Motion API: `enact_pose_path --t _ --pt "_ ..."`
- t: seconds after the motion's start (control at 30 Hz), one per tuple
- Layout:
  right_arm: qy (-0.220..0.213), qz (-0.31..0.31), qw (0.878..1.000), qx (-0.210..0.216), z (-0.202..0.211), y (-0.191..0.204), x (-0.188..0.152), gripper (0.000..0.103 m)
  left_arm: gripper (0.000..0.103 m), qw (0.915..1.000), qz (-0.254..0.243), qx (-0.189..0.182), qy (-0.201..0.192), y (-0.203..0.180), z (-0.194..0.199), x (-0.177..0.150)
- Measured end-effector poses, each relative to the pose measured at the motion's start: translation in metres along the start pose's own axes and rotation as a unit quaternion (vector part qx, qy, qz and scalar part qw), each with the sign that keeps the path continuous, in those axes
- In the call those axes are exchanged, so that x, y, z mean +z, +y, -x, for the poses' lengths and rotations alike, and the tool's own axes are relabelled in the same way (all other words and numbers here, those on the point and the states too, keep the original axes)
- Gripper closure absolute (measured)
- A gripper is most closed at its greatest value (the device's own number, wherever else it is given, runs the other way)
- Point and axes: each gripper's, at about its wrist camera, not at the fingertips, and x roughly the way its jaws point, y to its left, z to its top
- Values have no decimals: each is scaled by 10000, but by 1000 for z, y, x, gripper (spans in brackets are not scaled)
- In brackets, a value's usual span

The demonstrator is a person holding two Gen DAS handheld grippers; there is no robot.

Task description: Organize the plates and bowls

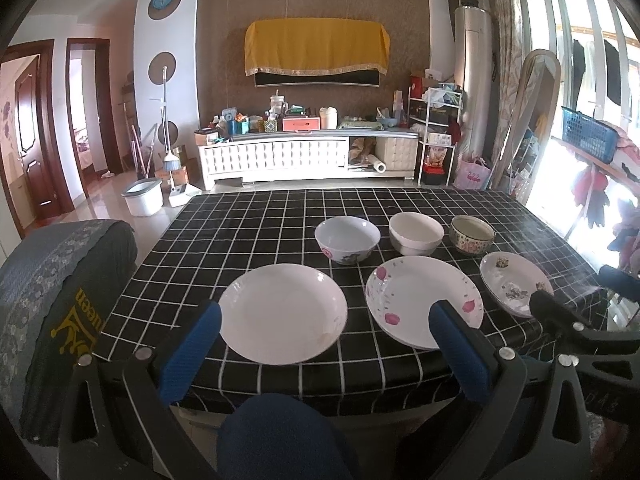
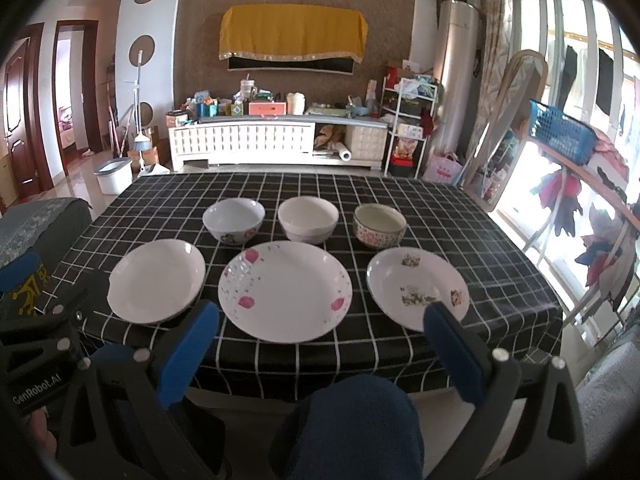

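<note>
On checked table (image 2: pixel 400 200): three bowls (image 2: pixel 308 219), three plates (image 2: pixel 285 290), all empty; both jaws apart.

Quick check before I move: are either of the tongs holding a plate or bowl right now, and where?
Nothing is held. The left tongs and right tongs are both open, short of the table, with no dish between them.

You have three plates: a plain white plate (image 2: pixel 157 280), a pink-flower plate (image 2: pixel 285 290), a small-pattern plate (image 2: pixel 416 286). You have three bowls (image 2: pixel 308 219) behind them.
</note>
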Motion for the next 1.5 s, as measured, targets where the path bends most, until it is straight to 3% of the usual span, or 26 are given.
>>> enact_pose_path --t 0.27,0.43,0.87,0.97,1.07,1.13,1.3,1.4,1.5 --pt "-113 226 9981 560 -13 26 40 0 0 9994 227 222 169 42 -17 24" --pt "138 373 9945 969 -41 50 58 0 0 9979 402 364 345 73 -34 35" --pt "973 925 9787 1550 -121 107 64 1 0 9851 887 359 1430 123 -127 27" --pt "1131 989 9754 1610 -142 117 65 5 0 9797 951 248 1748 130 -149 21" --pt "1308 1016 9724 1646 -162 125 64 15 1 9736 1054 141 2020 140 -171 14" --pt "1448 1060 9700 1638 -175 130 61 27 11 9715 1064 225 2104 144 -183 10" --pt "1829 1179 9605 1732 -205 144 48 38 43 9562 1325 83 2607 161 -213 -7" --pt "2021 1164 9571 1721 -220 145 42 42 46 9495 1441 8 2787 167 -223 -13" --pt "2215 1094 9523 1791 -229 144 35 49 57 9453 1527 -21 2883 171 -228 -16"
